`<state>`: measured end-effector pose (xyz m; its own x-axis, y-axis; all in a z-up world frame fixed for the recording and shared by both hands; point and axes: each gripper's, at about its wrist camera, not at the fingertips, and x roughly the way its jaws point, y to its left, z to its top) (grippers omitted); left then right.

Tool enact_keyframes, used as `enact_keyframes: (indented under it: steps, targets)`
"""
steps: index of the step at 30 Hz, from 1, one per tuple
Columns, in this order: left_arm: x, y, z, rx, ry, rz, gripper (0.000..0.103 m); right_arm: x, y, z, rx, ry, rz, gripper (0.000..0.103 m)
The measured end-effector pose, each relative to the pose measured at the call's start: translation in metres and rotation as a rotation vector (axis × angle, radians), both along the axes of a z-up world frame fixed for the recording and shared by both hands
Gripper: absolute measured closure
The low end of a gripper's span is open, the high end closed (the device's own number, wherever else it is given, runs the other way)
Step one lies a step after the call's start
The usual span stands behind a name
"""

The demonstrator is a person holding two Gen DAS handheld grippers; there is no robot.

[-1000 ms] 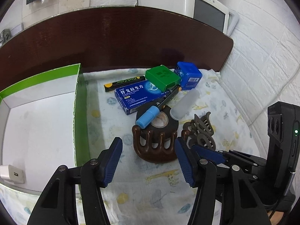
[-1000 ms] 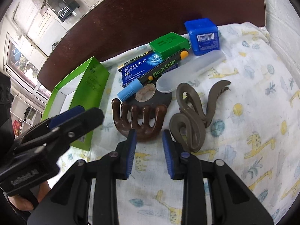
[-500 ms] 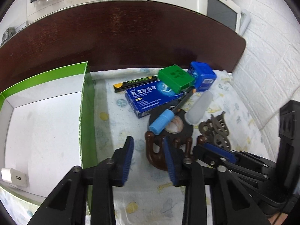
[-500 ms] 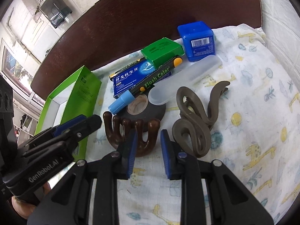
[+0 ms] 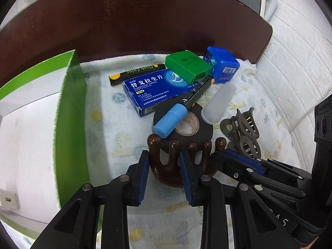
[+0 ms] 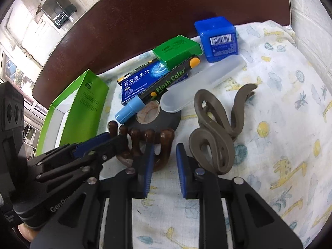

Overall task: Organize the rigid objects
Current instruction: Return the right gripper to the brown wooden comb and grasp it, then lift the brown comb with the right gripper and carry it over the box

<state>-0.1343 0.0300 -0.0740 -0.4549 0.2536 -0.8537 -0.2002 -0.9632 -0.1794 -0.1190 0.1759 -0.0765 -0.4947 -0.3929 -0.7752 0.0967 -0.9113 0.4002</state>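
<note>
Item in hand: dark brown glossy plastic claw hair clip (image 5: 176, 161), lying on the giraffe-print cloth (image 6: 280, 124) over the bed, teeth against the black tape roll (image 5: 199, 128).

Left gripper (image 5: 165, 173): jaws clenched on the clip's rounded left side, a tooth and the hinge body between the pads.

Right gripper (image 6: 164, 167): jaws drawn nearly together; its left pad lies against the clip's right edge, but nothing is seen between the pads, so no grasp is credited.

Destination, by judgement: green-walled open cardboard box (image 5: 70, 124), just left of the pile.

Handling notes: the clip is best lifted straight up before being carried left, so that its teeth clear the tape roll and the blue-capped marker (image 5: 182, 110) resting on it. The grey-brown looped hair clip (image 6: 215, 132) alongside should be left undisturbed.
</note>
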Motion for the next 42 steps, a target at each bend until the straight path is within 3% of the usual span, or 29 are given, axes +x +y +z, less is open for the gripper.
enact_keyframes:
  steps: [14, 18, 22, 25, 33, 42]
  targets:
    - [-0.003, 0.002, -0.002, 0.002, -0.011, -0.014, 0.074, -0.007, 0.003, 0.004, -0.026, -0.014, 0.013, 0.081]
    - [-0.002, 0.003, -0.003, -0.01, -0.015, -0.022, 0.074, -0.004, 0.0, 0.004, 0.035, -0.034, -0.034, 0.084]
    - [-0.001, 0.005, -0.003, -0.029, 0.014, -0.024, 0.074, -0.008, 0.005, -0.004, -0.043, -0.054, -0.028, 0.089]
    - [0.001, 0.003, -0.001, -0.02, 0.016, -0.026, 0.074, -0.01, 0.003, -0.002, -0.021, -0.051, 0.001, 0.089]
    - [0.014, -0.005, 0.031, -0.002, 0.091, -0.036, 0.074, 0.002, -0.001, 0.021, -0.018, 0.0, 0.002, 0.089]
    - [0.032, -0.038, 0.067, 0.014, 0.185, 0.028, 0.074, 0.009, -0.034, 0.054, -0.013, 0.095, 0.069, 0.089]
